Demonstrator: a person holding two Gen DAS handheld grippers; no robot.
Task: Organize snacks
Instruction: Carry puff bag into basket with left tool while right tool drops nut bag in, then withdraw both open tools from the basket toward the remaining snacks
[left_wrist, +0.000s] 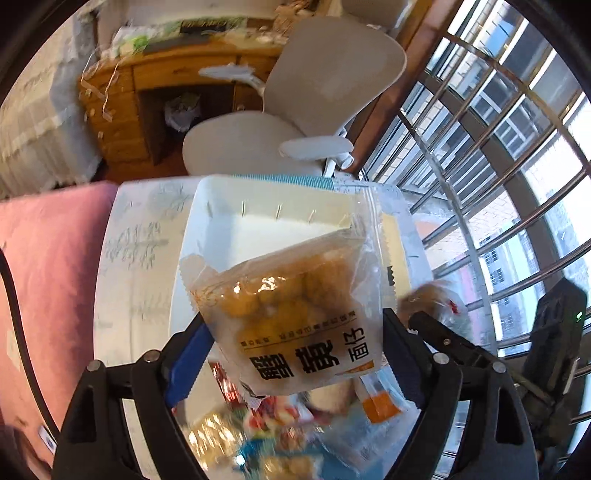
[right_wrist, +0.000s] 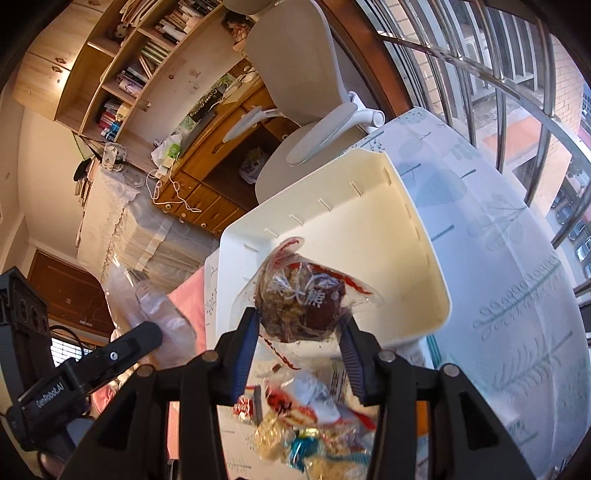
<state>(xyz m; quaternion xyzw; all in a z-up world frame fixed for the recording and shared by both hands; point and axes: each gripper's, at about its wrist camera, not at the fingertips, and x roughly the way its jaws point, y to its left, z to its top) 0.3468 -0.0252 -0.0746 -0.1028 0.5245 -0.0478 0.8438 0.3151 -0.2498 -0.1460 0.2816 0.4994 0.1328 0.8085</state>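
Blue-padded left tongs (left_wrist: 295, 354) are spread wide around a clear pastry packet (left_wrist: 295, 314), which may slip short of the white bin (left_wrist: 207, 229) on the bench (left_wrist: 140, 258) if the pads are parted further. Right tongs (right_wrist: 297, 341), half closed, grip a smaller dark snack pouch (right_wrist: 303, 299) tilted down over the bin; loose snacks (right_wrist: 306, 424) could be snagged.

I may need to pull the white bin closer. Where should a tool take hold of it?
Probably the white bin's near rim, from above, one finger inside, one outside: its wall is thin, upright, open-topped. The left tool holds a bread bag and the right tool a dark snack bag; free one first.
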